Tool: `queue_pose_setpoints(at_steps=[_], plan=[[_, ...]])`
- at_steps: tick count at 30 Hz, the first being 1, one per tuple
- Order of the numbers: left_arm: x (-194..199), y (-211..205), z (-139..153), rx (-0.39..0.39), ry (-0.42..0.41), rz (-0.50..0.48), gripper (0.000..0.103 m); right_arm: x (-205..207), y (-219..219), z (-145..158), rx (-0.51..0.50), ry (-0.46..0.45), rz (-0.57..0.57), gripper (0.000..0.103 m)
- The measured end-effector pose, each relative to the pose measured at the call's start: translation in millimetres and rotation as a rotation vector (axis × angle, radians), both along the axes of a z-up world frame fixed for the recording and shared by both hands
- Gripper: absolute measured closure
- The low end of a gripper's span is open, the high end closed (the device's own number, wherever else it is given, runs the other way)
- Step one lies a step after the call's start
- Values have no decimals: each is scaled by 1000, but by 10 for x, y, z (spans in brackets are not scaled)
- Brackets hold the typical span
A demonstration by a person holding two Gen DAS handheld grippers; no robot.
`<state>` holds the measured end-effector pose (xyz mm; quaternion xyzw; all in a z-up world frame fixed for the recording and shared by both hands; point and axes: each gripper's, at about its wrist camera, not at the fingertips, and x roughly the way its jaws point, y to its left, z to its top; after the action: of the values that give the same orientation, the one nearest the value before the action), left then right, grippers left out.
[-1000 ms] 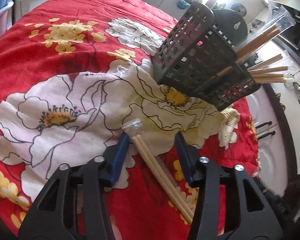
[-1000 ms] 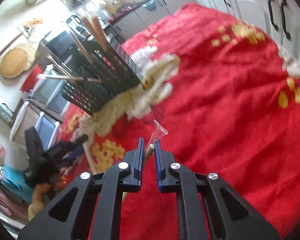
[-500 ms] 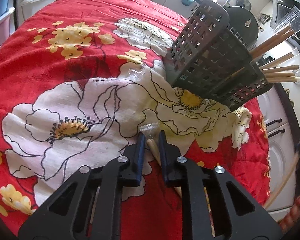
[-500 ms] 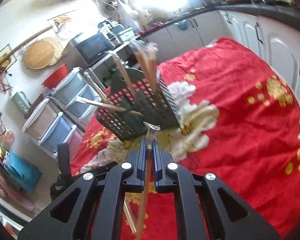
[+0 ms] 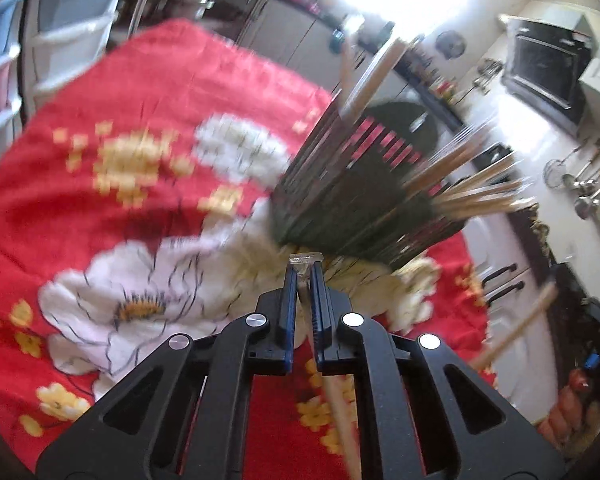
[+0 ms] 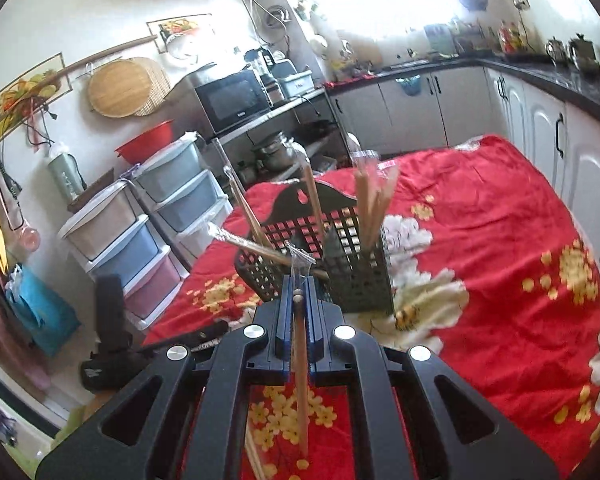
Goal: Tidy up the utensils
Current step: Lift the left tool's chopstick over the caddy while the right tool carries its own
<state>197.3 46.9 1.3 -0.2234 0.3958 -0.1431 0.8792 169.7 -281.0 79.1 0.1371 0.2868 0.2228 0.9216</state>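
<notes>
Jaws of both grippers, left [image 5: 303, 280] and right [image 6: 298, 294], clamp wrapped chopsticks [image 6: 300, 368]. Transfer step, we judge; next, tips must drop into the caddy [image 6: 352, 276] at 12 o'clock.

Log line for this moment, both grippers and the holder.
left gripper: shut on wrapped chopsticks | right gripper: shut on chopstick pair | holder: upright on cloth, partly filled

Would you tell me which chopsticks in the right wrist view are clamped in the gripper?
The plastic-wrapped chopsticks between the right gripper; the others stand in the black basket.
</notes>
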Motion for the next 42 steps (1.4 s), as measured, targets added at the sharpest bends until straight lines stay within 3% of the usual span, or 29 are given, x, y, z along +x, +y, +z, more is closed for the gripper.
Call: queue_pose_setpoints(at_steps=[6,24,35,42], plan=[[-77,-18,530,24,-140,14,100,34,9,151,1,-49,2,97],[-74,-48,1601,69,-418,59,100,60,45,720,22,-218,0,97],[68,-44,2064,129,-516,116,100,212,-8,1104,2,-330,-62,97],[246,-38,2195,154,-540,152,100,386,-40,1261,-19,-381,-109,97]])
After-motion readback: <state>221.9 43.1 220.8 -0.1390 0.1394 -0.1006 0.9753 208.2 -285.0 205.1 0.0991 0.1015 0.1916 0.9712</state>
